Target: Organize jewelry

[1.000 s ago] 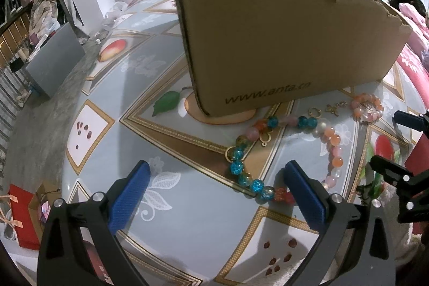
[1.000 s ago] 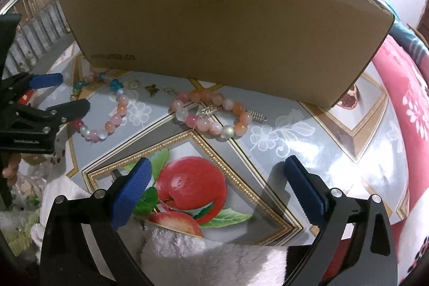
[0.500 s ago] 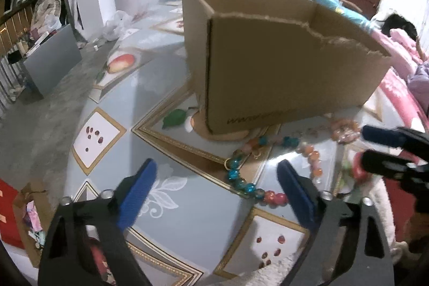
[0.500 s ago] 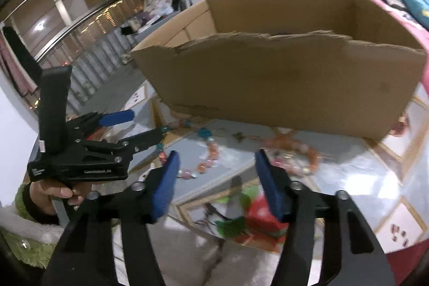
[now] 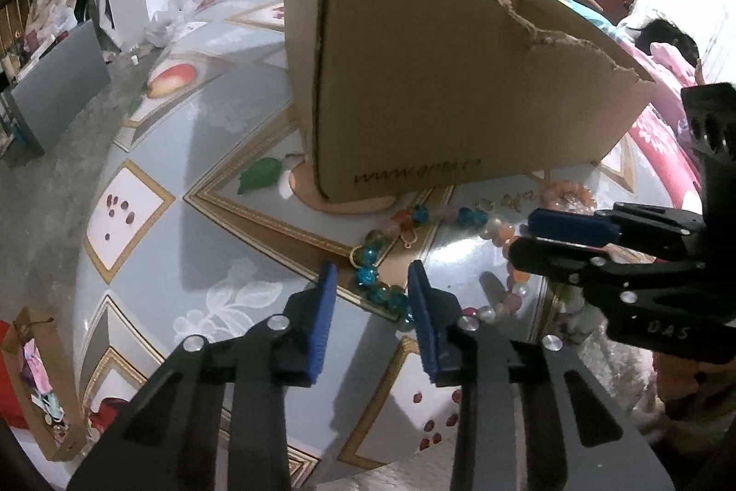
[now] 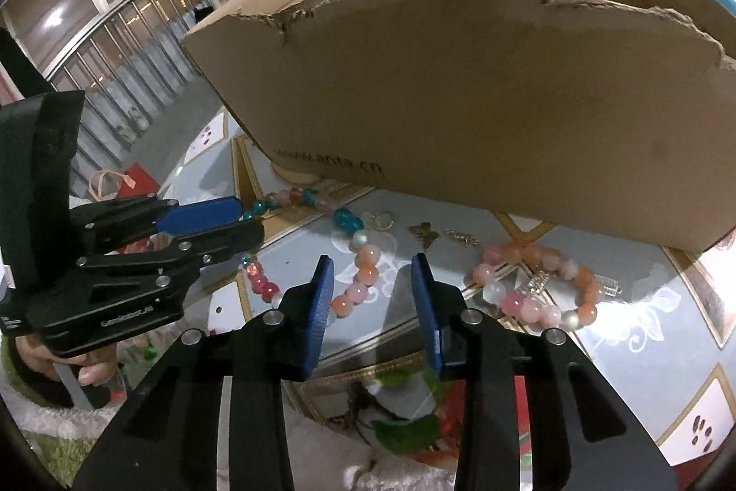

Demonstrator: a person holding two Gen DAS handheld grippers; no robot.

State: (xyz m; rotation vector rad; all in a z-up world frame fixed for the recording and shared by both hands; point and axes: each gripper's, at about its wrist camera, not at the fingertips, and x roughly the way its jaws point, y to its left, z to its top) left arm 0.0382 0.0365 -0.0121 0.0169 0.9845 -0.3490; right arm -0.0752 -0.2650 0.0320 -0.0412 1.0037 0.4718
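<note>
Table point(image 5: 193, 150) same; both tools' jaws narrower, empty.

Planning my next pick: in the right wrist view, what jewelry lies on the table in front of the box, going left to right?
Long mixed-bead strand → gold ring → butterfly charm → small gold chain piece → pink and orange bead bracelet. The cardboard box stands behind all of them.

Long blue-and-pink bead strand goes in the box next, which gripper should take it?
Probably left. The left gripper already frames the bead strand at its blue end, jaws closing, nothing pinched yet. The right gripper is closing beside its pink end, nearer the round bracelet.
</note>
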